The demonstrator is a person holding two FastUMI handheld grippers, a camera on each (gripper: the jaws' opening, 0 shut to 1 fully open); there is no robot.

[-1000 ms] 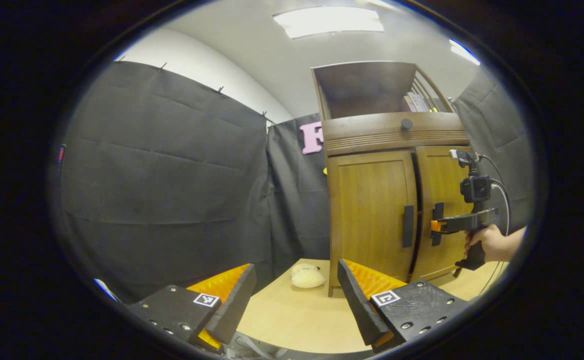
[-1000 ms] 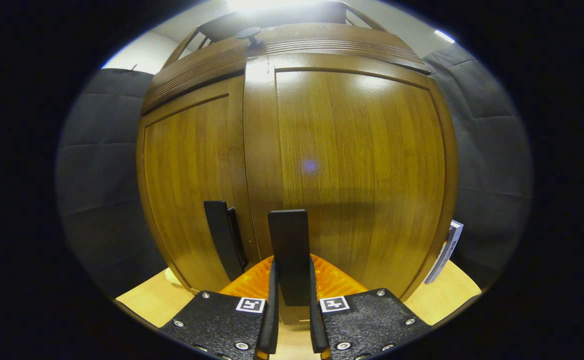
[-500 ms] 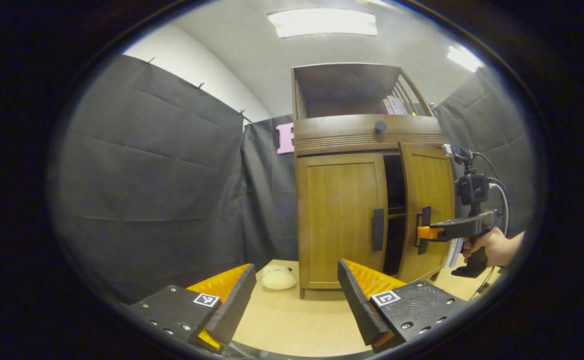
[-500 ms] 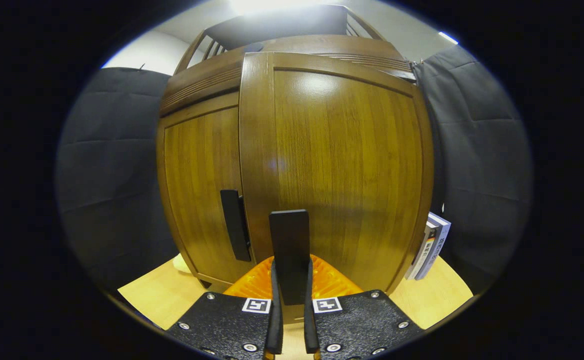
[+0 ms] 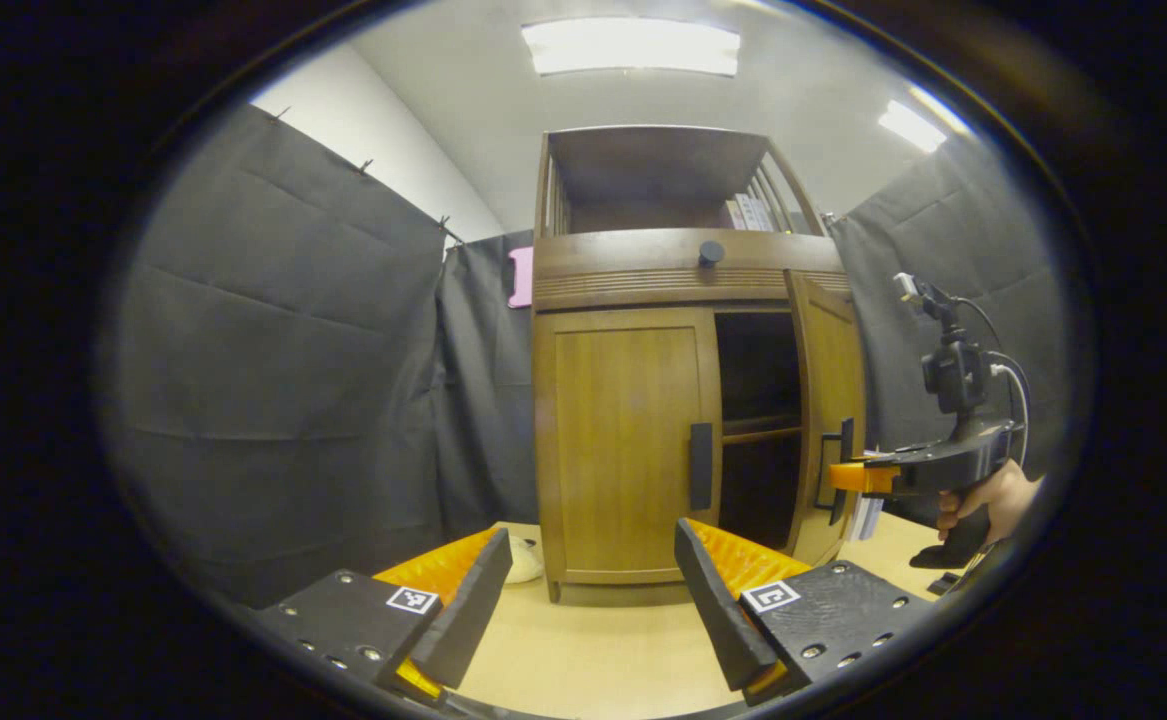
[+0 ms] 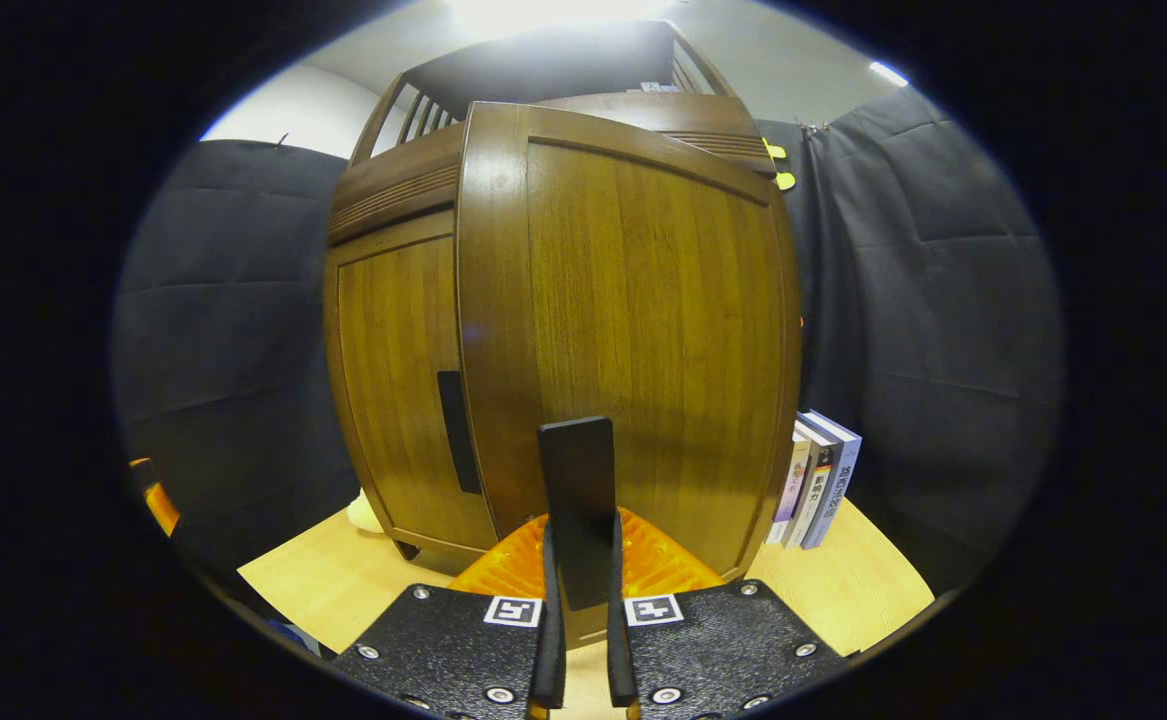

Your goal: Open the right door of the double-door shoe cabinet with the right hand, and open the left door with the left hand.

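Note:
The wooden shoe cabinet [image 5: 643, 270] stands on the table ahead. Its left door [image 5: 623, 440] is closed, with a dark vertical handle [image 5: 701, 452]. Its right door [image 5: 828, 400] stands swung out, showing a dark inside with a shelf. My right gripper [image 5: 843, 477], held by a hand [image 5: 993, 500], is at that door's handle. In the right gripper view the right door [image 6: 643, 330] is close up, and my right gripper [image 6: 578, 600] is shut on its handle [image 6: 577, 490]. My left gripper [image 5: 583, 590] is open and empty, well short of the cabinet.
Several books [image 6: 818, 490] stand upright on the table to the right of the cabinet. A pale soft object [image 5: 521, 560] lies at the cabinet's left foot. The cabinet has a drawer knob [image 5: 711, 252] and an upper shelf with books [image 5: 748, 212]. Bare tabletop [image 5: 583, 650] lies in front.
The right door has swung from barely ajar to wide open, pulled by my right gripper. My left gripper view has turned, so the cabinet now sits nearer its middle.

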